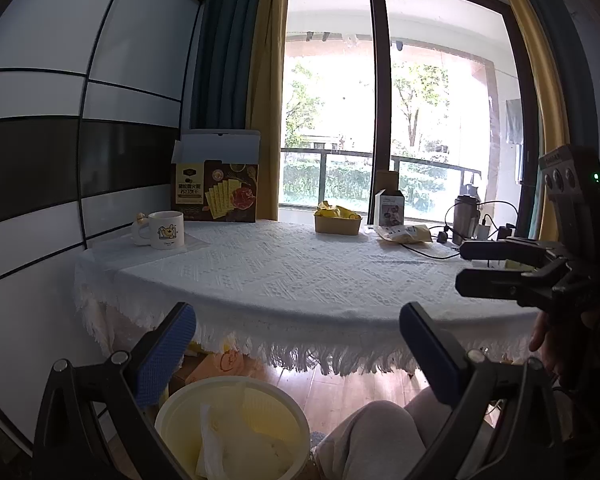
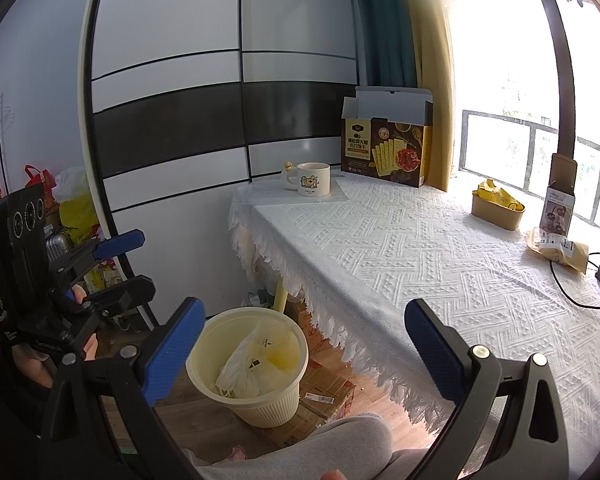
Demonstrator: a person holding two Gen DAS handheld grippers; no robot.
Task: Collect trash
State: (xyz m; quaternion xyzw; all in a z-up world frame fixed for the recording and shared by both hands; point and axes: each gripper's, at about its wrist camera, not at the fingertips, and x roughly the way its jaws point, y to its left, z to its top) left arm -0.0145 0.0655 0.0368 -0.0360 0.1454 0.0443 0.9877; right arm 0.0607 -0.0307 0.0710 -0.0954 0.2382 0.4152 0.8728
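1. Cracker box point(image 2: 386, 146), lid flaps up, stands at the table's point(image 2: 420, 248) far corner; its print is too small to read.
2. Mug point(image 2: 314, 179) shows a cartoon animal.
3. Bin point(image 2: 256, 364) on the floor beside the table holds crumpled plastic wrappers point(image 2: 244, 368).
4. Tub point(image 2: 496, 208) holds yellow wrappers.
5. Left gripper point(image 1: 296, 344), right gripper point(image 2: 304, 336): both spread wide, empty.

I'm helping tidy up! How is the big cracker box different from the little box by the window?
The cracker box is wide and dark brown, with yellow crackers pictured on its front; the little box is narrow and mostly white. The cracker box stands at the table's far corner behind the mug; the little box stands farther along the window, past the paper bowl. Both stand upright on the white tablecloth with their top flaps open.
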